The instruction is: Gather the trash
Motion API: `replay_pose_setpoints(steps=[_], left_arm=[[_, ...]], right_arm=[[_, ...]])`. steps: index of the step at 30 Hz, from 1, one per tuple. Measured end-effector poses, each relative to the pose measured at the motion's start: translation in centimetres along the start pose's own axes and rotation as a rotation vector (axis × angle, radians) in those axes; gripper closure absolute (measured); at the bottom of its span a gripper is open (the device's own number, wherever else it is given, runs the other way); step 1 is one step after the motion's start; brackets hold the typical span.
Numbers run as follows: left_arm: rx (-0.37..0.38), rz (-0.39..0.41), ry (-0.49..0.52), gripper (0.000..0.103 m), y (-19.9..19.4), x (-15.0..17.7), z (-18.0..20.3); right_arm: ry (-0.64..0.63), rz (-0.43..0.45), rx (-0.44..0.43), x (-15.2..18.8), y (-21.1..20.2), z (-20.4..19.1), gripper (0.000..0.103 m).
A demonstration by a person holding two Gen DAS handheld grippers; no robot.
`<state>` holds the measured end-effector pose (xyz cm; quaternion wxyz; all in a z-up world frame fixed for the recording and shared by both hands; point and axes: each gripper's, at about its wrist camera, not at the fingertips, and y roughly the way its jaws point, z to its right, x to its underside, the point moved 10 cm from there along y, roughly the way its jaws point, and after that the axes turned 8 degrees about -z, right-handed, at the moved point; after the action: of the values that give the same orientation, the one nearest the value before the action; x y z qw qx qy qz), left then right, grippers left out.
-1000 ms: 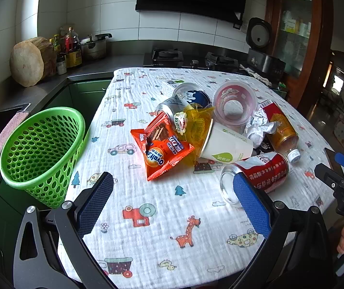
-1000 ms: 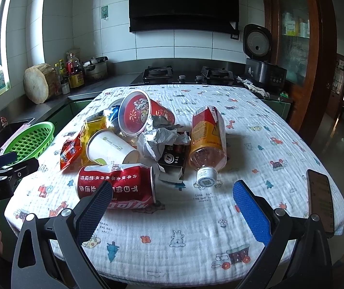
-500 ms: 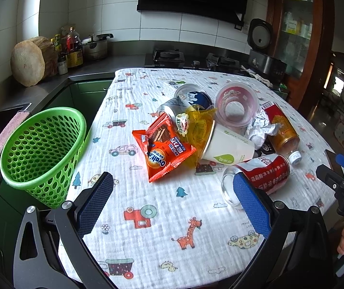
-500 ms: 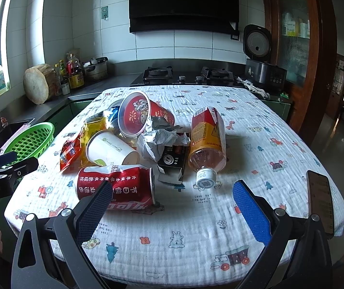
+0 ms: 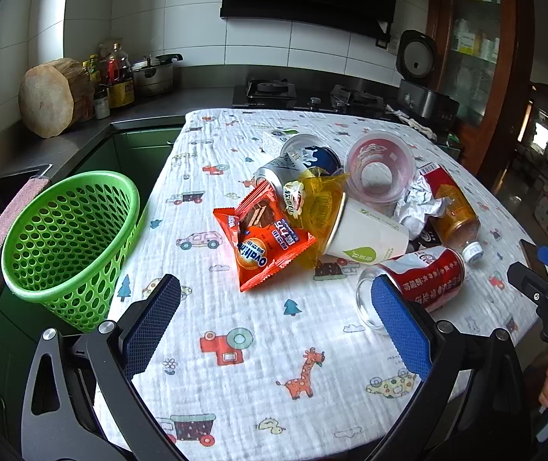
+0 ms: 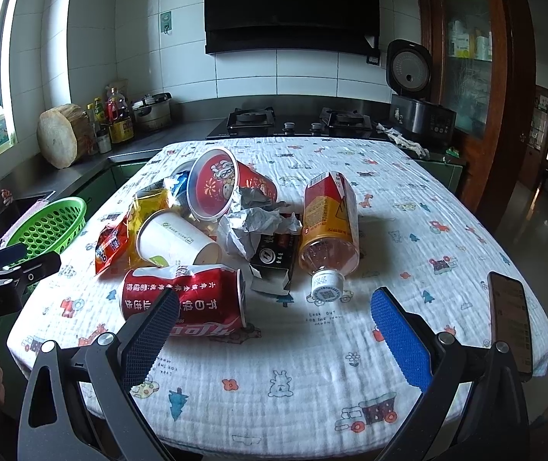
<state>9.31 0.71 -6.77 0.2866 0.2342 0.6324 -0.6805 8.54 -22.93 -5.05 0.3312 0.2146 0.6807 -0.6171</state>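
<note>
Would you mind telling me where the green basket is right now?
The green basket stands off the table's left edge in the left wrist view, beside the tablecloth, left of the orange snack packet. In the right wrist view it sits far left, behind the left gripper.

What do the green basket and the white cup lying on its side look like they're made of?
The green basket looks like moulded plastic: glossy, with even round holes through its wall. The white cup is probably paper: matt and opaque, with a rolled rim and a printed green leaf.
</note>
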Motion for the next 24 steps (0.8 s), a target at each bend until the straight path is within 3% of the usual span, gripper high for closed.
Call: replay_pose_setpoints(steps=[18, 24], left_arm=[[0.001, 0.008, -0.011, 0.005, 0.1, -0.1, -0.6], [0.082, 0.004, 0.055, 0.006, 0.1, 0.1, 1.6]], right_arm=[[0.005, -0.002, -0.008, 0.4, 0.4, 0.4, 0.006], [0.004, -0.003, 0.001, 0.6, 0.5, 1.3, 0.007]])
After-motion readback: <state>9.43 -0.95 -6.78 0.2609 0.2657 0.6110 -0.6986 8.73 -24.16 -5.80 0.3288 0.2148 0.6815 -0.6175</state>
